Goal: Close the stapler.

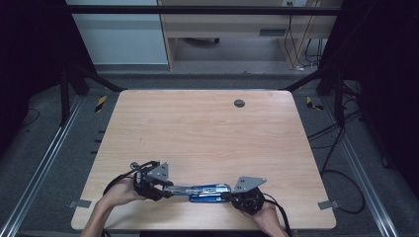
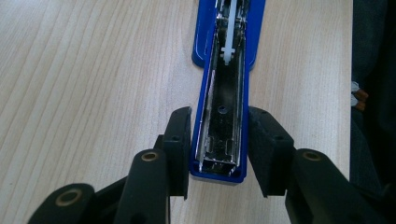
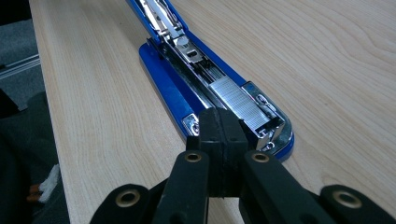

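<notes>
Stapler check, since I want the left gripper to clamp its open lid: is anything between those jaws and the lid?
Nothing visible. The left gripper already straddles the lid end of the stapler, jaws open with a slim gap either side, over bare table.

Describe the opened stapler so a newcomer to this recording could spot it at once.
On the wooden table, look at the near edge between the two hands. The stapler lies there flipped open, end to end, a blue body with a shiny metal channel holding a strip of staples.
</notes>
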